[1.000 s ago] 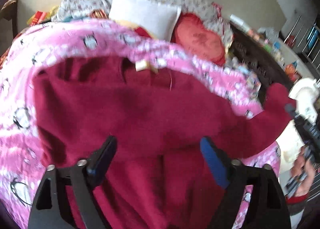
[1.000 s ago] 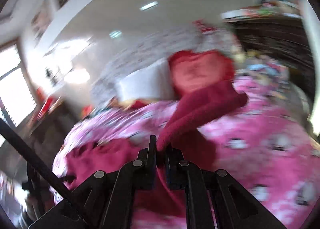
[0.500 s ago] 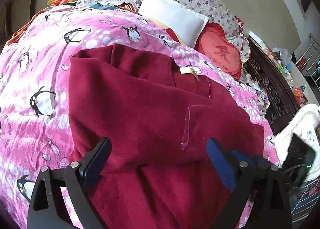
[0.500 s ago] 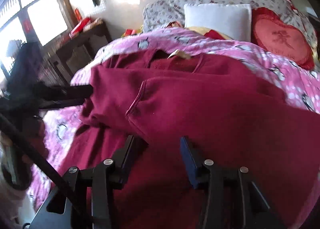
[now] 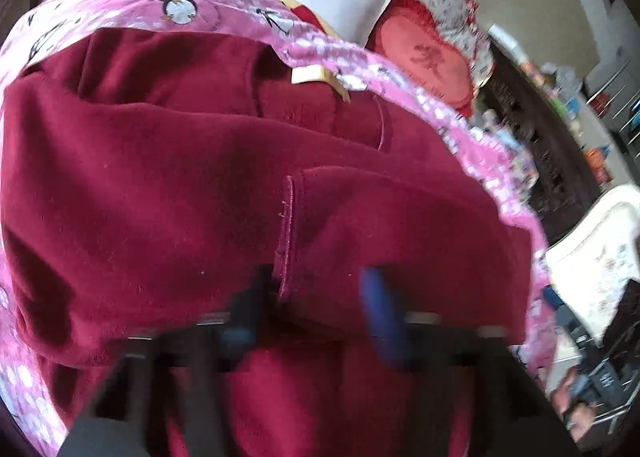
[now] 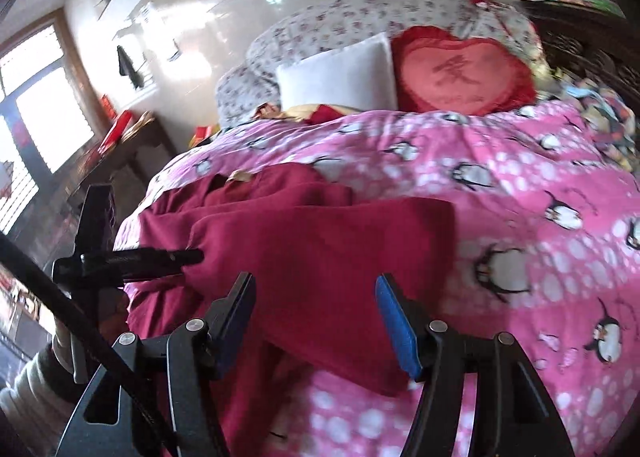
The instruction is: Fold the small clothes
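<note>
A dark red fleece top (image 5: 168,193) lies on the pink penguin blanket (image 5: 120,5), both sleeves folded across its body. A cream neck label (image 5: 308,75) shows at the collar. My left gripper (image 5: 316,297) is blurred and low over the folded sleeve cuff (image 5: 286,241), its jaws partly open around the cloth. In the right wrist view the top (image 6: 320,241) lies left of centre. My right gripper (image 6: 316,309) is open and empty just above the folded sleeve. The left gripper's fingers (image 6: 176,256) reach the top's left edge there.
A white pillow (image 6: 340,73), a red heart cushion (image 6: 460,77) and floral pillows (image 6: 360,13) sit at the bed's head. A dark wooden cabinet (image 5: 540,137) stands to the right of the bed. A wooden side table (image 6: 120,149) stands by the window.
The right gripper let go of the sleeve, opened wide and pulled back to the right. The left gripper dropped lower onto the folded sleeve, its jaws narrowing.
</note>
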`<control>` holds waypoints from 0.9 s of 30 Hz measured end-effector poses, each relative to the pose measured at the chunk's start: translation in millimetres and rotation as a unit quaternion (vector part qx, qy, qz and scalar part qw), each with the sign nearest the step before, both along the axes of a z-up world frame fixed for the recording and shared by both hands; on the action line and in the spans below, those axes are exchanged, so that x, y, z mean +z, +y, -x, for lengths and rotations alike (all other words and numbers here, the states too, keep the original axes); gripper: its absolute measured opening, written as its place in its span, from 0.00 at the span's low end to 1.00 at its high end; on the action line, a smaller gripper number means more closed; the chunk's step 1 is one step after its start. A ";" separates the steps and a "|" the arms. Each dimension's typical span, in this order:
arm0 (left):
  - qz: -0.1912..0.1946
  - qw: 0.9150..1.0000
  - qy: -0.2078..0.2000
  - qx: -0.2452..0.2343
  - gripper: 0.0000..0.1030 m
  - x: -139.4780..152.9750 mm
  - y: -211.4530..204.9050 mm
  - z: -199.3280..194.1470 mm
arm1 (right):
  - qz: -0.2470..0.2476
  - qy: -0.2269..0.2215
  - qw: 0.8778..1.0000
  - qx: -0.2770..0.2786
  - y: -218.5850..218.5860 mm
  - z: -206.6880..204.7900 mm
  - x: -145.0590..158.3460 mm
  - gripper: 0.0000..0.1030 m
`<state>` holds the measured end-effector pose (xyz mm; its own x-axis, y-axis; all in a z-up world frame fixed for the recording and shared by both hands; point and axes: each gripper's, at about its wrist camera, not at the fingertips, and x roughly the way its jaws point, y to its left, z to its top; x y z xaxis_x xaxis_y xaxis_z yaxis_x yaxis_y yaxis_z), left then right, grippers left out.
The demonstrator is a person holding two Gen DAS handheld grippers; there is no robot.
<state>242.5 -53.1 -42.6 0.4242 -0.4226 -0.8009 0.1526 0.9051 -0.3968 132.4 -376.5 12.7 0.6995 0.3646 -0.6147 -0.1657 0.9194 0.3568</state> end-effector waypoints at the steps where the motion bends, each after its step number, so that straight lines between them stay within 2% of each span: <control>1: 0.001 1.000 -0.005 0.003 0.18 2.2 -1.2 0.1 | -0.001 0.000 1.000 -0.008 -5.4 -0.6 -0.6 0.65; 3: 0.004 1.000 -0.013 0.005 0.16 11.3 -1.3 4.1 | -0.005 0.000 1.000 -0.025 -15.8 -2.0 -2.4 0.65; 7: -0.004 0.997 -0.074 0.003 0.16 54.0 4.9 15.5 | -0.013 0.002 0.998 -0.057 -31.5 -5.3 -4.4 0.65; 10: 0.004 0.994 -0.112 0.012 0.16 91.8 22.9 18.0 | -0.024 0.008 0.996 -0.083 -38.8 -14.6 -4.9 0.66; 13: -0.006 0.990 -0.137 0.038 0.16 111.8 53.1 20.2 | -0.046 0.019 0.995 -0.088 -39.3 -27.5 -5.9 0.72; 15: -0.032 0.987 -0.143 0.067 0.16 107.1 82.4 23.9 | -0.049 0.025 0.995 -0.088 -35.6 -34.0 -6.9 0.74; 17: -0.059 0.985 -0.133 0.095 0.16 89.8 105.5 26.3 | -0.047 0.028 0.995 -0.079 -28.0 -41.9 -8.3 0.74; 19: -0.072 0.987 -0.085 0.113 0.16 55.9 125.4 19.1 | -0.044 0.029 0.996 -0.076 -21.6 -51.1 -8.7 0.74; 21: -0.062 0.990 -0.057 0.111 0.16 33.6 132.9 16.6 | -0.057 0.035 0.995 -0.073 -18.5 -62.2 -9.7 0.75; 24: -0.066 0.990 -0.064 0.108 0.16 25.0 130.1 20.4 | -0.096 0.066 0.991 -0.064 -15.7 -83.7 -16.8 0.77; 27: -0.076 0.989 -0.070 0.106 0.16 25.1 126.2 21.0 | -0.108 0.092 0.989 -0.042 -6.9 -104.3 -25.9 0.76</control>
<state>221.5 73.2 -17.5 0.6011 -0.1924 -0.7757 -0.0028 0.9701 -0.2428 236.7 -383.3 -13.2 0.6159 0.4470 -0.6487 -0.0053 0.8258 0.5639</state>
